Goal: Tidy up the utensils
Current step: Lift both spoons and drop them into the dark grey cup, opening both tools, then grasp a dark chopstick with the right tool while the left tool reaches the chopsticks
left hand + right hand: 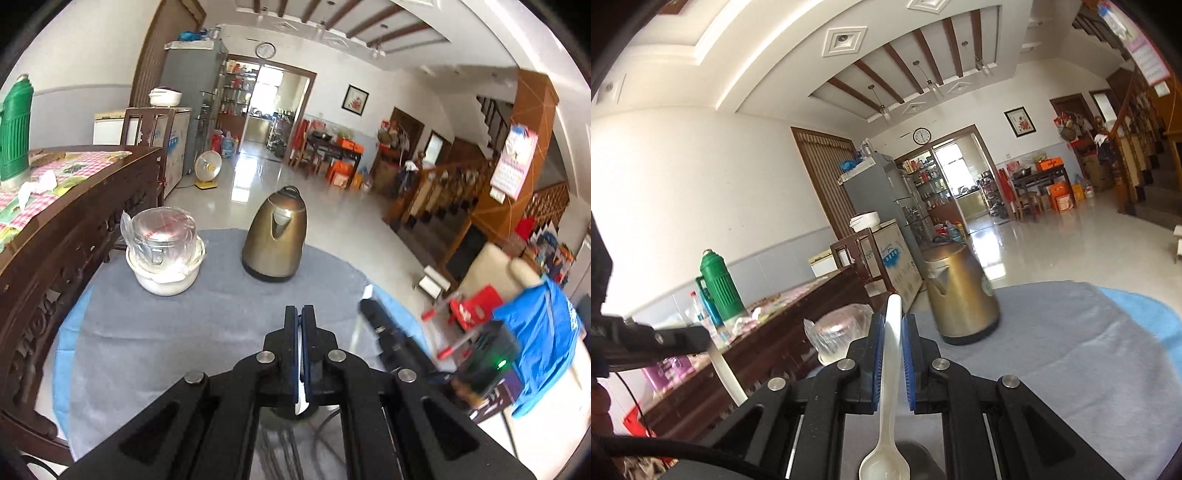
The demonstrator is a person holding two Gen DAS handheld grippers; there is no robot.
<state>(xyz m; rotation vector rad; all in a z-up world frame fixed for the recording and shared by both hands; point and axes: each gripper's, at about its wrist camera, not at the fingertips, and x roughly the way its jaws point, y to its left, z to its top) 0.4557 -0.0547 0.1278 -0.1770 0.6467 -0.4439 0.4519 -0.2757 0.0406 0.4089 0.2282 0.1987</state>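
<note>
My right gripper [893, 326] is shut on a white plastic spoon [888, 398]; the handle points up past the pads and the bowl hangs down toward the camera. It is held above the round grey-clothed table [1071, 369]. My left gripper [300, 314] is shut, with something thin and white pinched low between its pads; I cannot tell what it is. Metal wires show blurred under it. The right gripper [373, 315] shows blurred at the right of the left wrist view.
A brass-coloured electric kettle [275, 236] stands at the back of the table. A white bowl with a plastic-wrapped glass container [164, 251] sits at the back left. A dark wooden sideboard [55, 236] with a green thermos [14, 129] runs along the left.
</note>
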